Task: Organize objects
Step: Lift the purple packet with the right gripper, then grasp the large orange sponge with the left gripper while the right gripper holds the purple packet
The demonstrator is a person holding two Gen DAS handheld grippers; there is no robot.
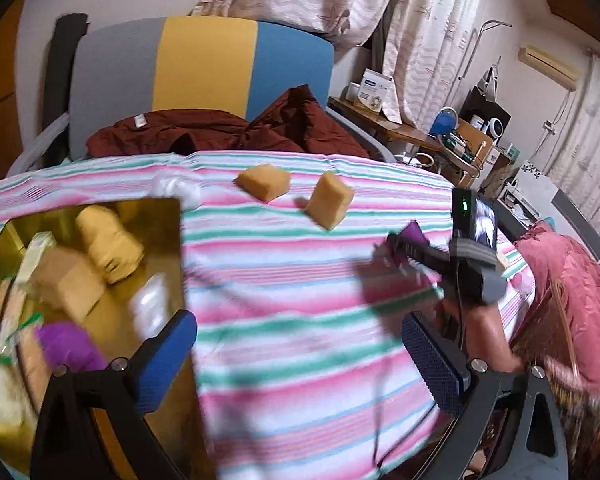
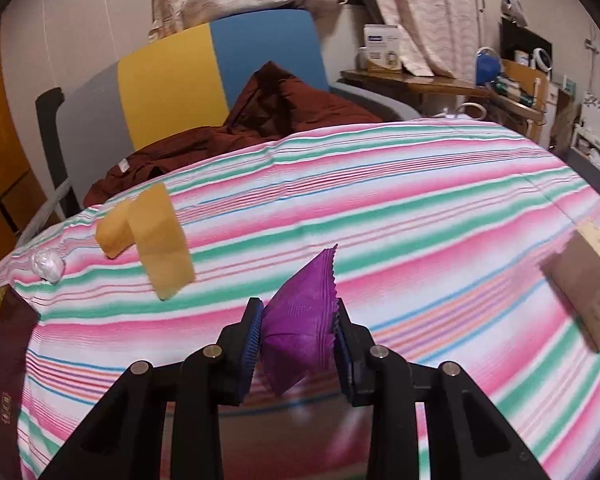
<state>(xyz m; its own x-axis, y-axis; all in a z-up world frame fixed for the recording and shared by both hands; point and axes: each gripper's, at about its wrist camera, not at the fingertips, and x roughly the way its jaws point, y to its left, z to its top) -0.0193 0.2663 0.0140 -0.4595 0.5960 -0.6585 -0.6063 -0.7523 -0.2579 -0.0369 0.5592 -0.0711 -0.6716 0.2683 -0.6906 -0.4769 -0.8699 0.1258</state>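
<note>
Right wrist view — our right gripper (image 2: 296,340) clamps the purple pouch (image 2: 300,328); left gripper (image 1: 300,360) gapes empty. Soft pouch could slip out short of the gold box (image 1: 100,312).

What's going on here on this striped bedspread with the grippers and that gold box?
A person is tidying small items into the gold box. The right gripper is shut on a purple pouch, held above the striped bedspread. The left gripper is open and empty beside the box. Two tan sponges and a white wad lie loose on the bedspread.
</note>
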